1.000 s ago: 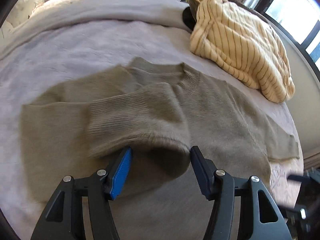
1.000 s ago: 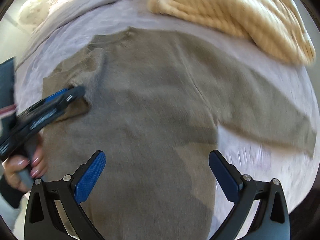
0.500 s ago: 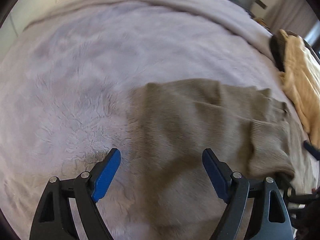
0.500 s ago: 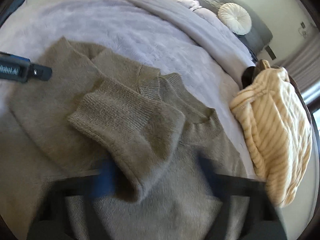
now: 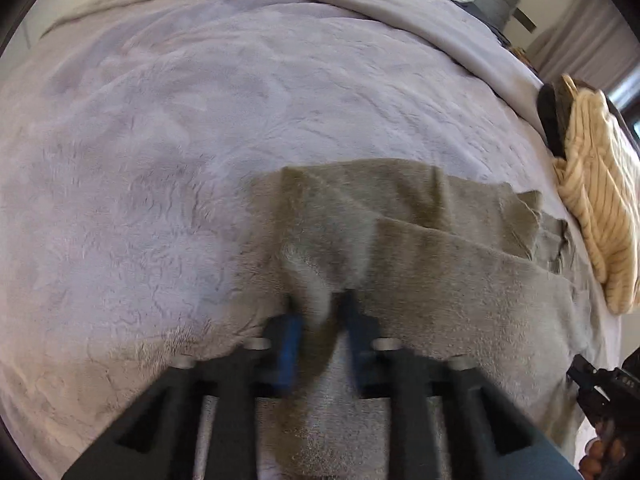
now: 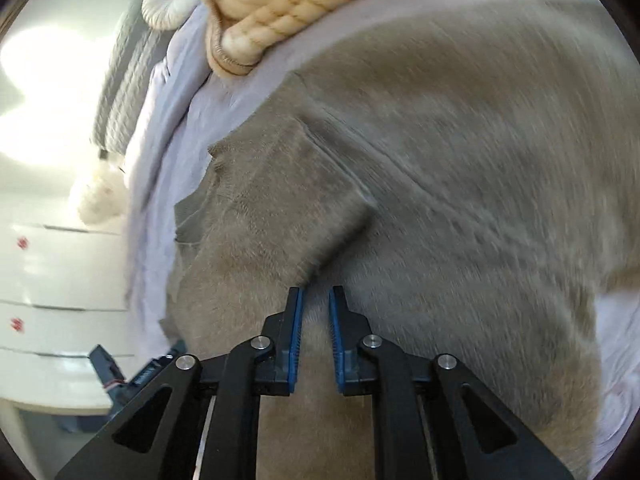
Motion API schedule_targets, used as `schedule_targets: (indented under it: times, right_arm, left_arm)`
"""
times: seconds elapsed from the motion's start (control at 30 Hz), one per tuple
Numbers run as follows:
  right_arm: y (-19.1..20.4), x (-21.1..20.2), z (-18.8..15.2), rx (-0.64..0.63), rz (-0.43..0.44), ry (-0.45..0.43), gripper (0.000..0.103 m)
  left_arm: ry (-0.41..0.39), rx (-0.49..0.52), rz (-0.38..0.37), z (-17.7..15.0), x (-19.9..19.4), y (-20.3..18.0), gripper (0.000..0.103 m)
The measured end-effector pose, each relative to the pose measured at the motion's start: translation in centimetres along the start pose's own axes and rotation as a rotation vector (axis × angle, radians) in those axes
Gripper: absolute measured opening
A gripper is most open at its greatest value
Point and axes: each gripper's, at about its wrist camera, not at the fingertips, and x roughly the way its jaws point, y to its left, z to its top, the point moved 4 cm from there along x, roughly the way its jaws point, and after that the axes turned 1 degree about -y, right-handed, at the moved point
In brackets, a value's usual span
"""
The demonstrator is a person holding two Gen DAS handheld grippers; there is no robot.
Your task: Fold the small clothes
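Fingers of both grippers are drawn close together on fabric. The left gripper (image 5: 318, 316) has its blue-padded fingers (image 5: 290, 344) pinched on a raised ridge of the olive-grey fuzzy knit sweater (image 5: 400, 240), apparently at its hem or side edge. The right gripper (image 6: 316, 312) shows a narrow slit between its pads with the same sweater's cloth running up into it, so it looks clamped on a thin layer, though the bite itself is hidden.

That sweater lies spread on the pale lilac plush bedspread (image 5: 160, 160), one ribbed-cuffed sleeve (image 6: 272, 200) already folded across the body.

Judging by this, the main risk is a shallow grip: either pinch may hold only the top layer, so lifting would peel layers apart or let the cloth slip out, skewing the fold. Lifting could also shake the laid sleeve loose. The fuzzy knit may drag on the plush bedspread and bunch up.

A cream knitted garment with thin dark stripes (image 5: 600, 200) lies just beside the sweater's far edge and could be caught in a wide sweep.

No readable writing or brand shows; small red marks on the white drawer fronts (image 6: 24, 242) are too blurred to read.
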Motion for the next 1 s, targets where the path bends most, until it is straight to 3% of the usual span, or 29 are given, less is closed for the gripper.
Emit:
schedule_targets:
  times: [0.13, 0.2, 0.23, 0.3, 0.33, 0.37, 0.6, 0.7, 0.87, 1.0]
  right_arm:
    - [0.1, 0.0, 0.4, 0.051, 0.062, -0.003, 0.019]
    - [0.4, 1.0, 0.8, 0.067, 0.097, 0.009, 0.026]
    - [0.5, 1.5, 1.1, 0.079, 0.116, 0.016, 0.036]
    - [0.4, 2.4, 1.5, 0.096, 0.129, 0.017, 0.036]
    - [0.6, 2.7, 1.5, 0.093, 0.119, 0.017, 0.030]
    - [1.2, 2.8, 1.7, 0.086, 0.106, 0.013, 0.007]
    - [0.5, 1.7, 0.0, 0.025, -0.042, 0.007, 0.007]
    - [-0.3, 1.2, -0.2, 0.043, -0.024, 0.008, 0.006]
    - [-0.5, -1.4, -0.5, -0.034, -0.093, -0.006, 0.011]
    - [-2.4, -4.8, -1.3, -0.025, -0.099, -0.006, 0.015]
  left_arm:
    - [-0.021, 0.027, -0.030, 0.8, -1.6, 0.3, 0.010]
    - [-0.004, 0.046, -0.036, 0.9, -1.6, 0.8, 0.010]
    - [0.008, 0.064, -0.028, 0.8, -1.4, 0.9, 0.010]
    - [0.018, 0.101, -0.013, 0.9, -1.0, 0.7, 0.010]
    - [0.019, 0.108, -0.010, 1.0, -1.0, 0.6, 0.010]
    - [0.019, 0.109, -0.008, 1.1, -0.9, 0.5, 0.010]
    - [0.035, 0.155, -0.029, 1.1, -0.2, 0.7, 0.010]
    - [0.028, 0.154, -0.020, 0.9, -0.7, 0.8, 0.011]
    - [0.034, 0.184, 0.041, 0.1, -2.1, 0.6, 0.011]
    - [0.036, 0.223, 0.086, -1.3, -3.9, -0.8, 0.011]
